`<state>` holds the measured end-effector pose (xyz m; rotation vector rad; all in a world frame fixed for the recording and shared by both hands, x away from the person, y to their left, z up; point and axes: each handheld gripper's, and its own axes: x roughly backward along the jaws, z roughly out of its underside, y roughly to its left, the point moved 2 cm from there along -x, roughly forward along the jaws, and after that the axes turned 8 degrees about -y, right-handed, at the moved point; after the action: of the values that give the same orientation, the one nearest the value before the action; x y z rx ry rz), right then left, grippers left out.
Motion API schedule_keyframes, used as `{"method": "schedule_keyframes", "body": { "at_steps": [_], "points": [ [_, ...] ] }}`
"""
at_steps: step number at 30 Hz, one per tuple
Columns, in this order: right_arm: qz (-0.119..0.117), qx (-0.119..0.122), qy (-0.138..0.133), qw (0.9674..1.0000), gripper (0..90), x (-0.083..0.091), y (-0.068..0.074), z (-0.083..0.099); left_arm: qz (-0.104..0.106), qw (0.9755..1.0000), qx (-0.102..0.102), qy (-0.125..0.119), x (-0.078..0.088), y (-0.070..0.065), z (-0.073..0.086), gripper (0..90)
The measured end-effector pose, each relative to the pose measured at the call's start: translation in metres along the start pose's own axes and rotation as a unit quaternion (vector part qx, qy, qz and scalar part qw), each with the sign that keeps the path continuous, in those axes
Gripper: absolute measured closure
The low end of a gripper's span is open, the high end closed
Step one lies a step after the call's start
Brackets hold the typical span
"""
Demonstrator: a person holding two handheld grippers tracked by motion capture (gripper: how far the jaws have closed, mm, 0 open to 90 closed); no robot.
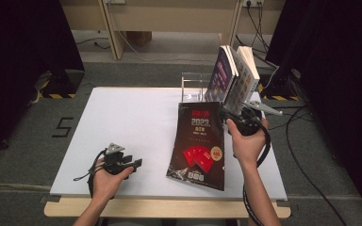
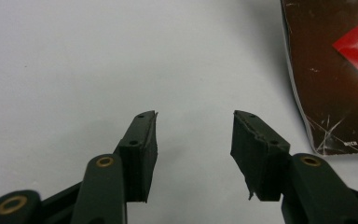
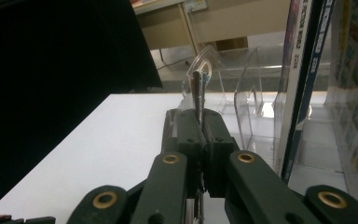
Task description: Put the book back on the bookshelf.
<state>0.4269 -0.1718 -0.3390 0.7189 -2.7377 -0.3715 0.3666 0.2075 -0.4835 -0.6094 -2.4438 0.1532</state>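
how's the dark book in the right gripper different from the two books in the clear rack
The dark book slopes from the table up to the right gripper, which is shut on its top edge; the two racked books stand nearly upright, leaning in the clear rack. The dark book shows a black cover with red cards; the racked ones show purple and pale patterned covers. All are thin paperbacks.
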Motion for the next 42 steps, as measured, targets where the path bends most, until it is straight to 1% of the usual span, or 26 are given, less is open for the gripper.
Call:
{"method": "schedule_keyframes", "body": {
  "at_steps": [7, 14, 16, 18, 24, 25, 27, 28, 29, 31, 38, 41, 42],
  "points": [
    [0.002, 0.002, -0.014, 0.9999, 87.7, 0.002, 0.002, -0.005, 0.0, 1.0, 0.0, 0.001, 0.0, 0.0, 0.0, 49.9],
    [0.007, 0.002, -0.032, 0.9994, 87.7, 0.008, 0.003, -0.015, 0.0, 1.0, 0.0, 0.001, 0.0, 0.001, 0.0, 49.9],
    [0.009, 0.006, -0.036, 0.9993, 87.7, 0.009, 0.003, -0.017, 0.001, 1.0, 0.002, 0.002, -0.001, 0.0, 0.001, 49.9],
    [0.009, 0.002, -0.035, 0.9993, 87.7, 0.008, 0.003, -0.018, 0.001, 1.0, 0.002, 0.003, -0.001, 0.0, 0.001, 49.8],
    [0.006, 0.015, -0.044, 0.9989, 87.7, 0.004, 0.006, -0.024, 0.0, 1.0, 0.004, 0.003, -0.001, 0.0, 0.001, 49.8],
    [0.005, 0.01, -0.045, 0.9989, 87.7, 0.004, 0.008, -0.025, 0.001, 1.0, 0.005, 0.002, -0.001, 0.0, 0.001, 49.8],
    [0.003, 0.016, -0.051, 0.9986, 87.7, 0.003, 0.009, -0.029, 0.0, 1.0, 0.003, 0.004, -0.001, 0.001, 0.002, 49.9],
    [0.002, 0.014, -0.05, 0.9987, 87.7, 0.003, 0.011, -0.03, 0.001, 1.0, 0.003, 0.004, -0.002, 0.001, 0.002, 49.9],
    [0.003, 0.018, -0.052, 0.9985, 87.7, 0.003, 0.011, -0.031, 0.001, 1.0, 0.002, 0.005, -0.002, 0.001, 0.002, 49.9],
    [0.0, 0.018, -0.055, 0.9983, 87.7, 0.001, 0.012, -0.034, 0.001, 1.0, 0.002, 0.005, -0.001, 0.001, 0.002, 49.9],
    [-0.004, 0.022, -0.061, 0.9979, 87.7, -0.009, 0.016, -0.04, 0.002, 1.0, 0.002, 0.009, -0.003, 0.001, 0.004, 49.9],
    [-0.002, 0.026, -0.067, 0.9974, 87.7, -0.013, 0.017, -0.042, 0.002, 0.9999, 0.003, 0.01, -0.004, 0.002, 0.005, 49.9],
    [-0.001, 0.023, -0.067, 0.9975, 87.7, -0.014, 0.017, -0.043, 0.002, 0.9999, 0.002, 0.011, -0.004, 0.002, 0.005, 49.9]
  ]
}}
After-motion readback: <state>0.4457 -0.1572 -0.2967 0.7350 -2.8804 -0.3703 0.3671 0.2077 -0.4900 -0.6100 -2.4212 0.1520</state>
